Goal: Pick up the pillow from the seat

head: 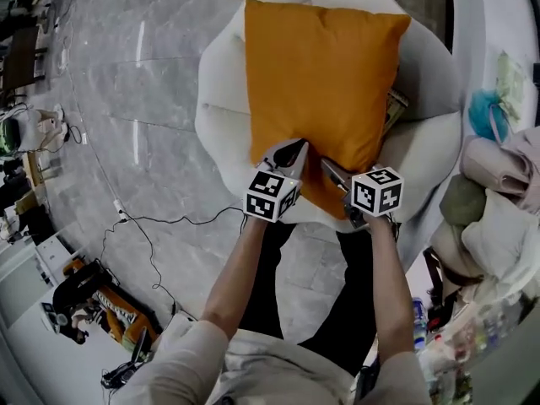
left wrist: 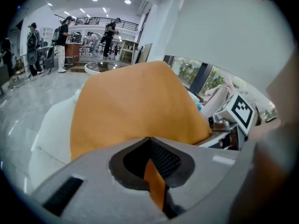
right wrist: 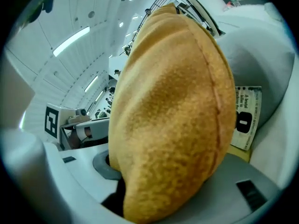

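An orange pillow leans on a round white seat, its lower edge toward me. My left gripper holds the pillow's near left edge; in the left gripper view a thin fold of the orange pillow is pinched between the jaws of that gripper. My right gripper is at the near right corner. In the right gripper view the bulging pillow fills the gap of the right gripper and touches both jaws.
A printed booklet lies on the seat under the pillow's right side. Piled clothes and bags stand at the right. Cables trail over the grey floor at the left. Several people stand far off.
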`<state>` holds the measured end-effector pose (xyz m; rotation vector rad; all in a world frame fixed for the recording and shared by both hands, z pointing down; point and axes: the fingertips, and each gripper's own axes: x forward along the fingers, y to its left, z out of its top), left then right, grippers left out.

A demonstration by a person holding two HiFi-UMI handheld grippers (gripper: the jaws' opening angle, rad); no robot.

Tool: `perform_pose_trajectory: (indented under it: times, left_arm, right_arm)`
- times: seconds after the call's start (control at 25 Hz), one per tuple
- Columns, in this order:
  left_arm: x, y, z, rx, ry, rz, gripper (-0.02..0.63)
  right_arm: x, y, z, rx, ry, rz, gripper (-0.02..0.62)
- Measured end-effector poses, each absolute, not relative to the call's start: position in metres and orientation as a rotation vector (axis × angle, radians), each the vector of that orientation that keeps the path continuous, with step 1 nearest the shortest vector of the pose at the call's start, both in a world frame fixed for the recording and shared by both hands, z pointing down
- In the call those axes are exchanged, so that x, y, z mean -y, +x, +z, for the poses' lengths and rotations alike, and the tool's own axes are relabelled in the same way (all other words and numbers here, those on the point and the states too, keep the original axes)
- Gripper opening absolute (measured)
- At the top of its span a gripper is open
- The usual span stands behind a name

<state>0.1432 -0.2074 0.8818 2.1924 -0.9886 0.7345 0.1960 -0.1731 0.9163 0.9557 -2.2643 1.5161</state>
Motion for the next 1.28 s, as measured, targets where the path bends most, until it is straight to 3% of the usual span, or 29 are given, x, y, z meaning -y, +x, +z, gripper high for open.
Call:
perform_pose_trajectory:
  times: [0.6, 1.28]
  left_arm:
    - [0.169, 0.053, 0.790, 0.960, 2.194, 0.711, 0.009]
    - [0.134, -0.087, 0.625, 1.005, 2.319, 0.606, 0.009]
  right_arm:
    - [0.131, 0.197, 0.800, 2.140, 1.292, 0.986, 0.238]
    - [0.094, 0.097, 0.589, 2.212, 1.592, 0.773, 0.238]
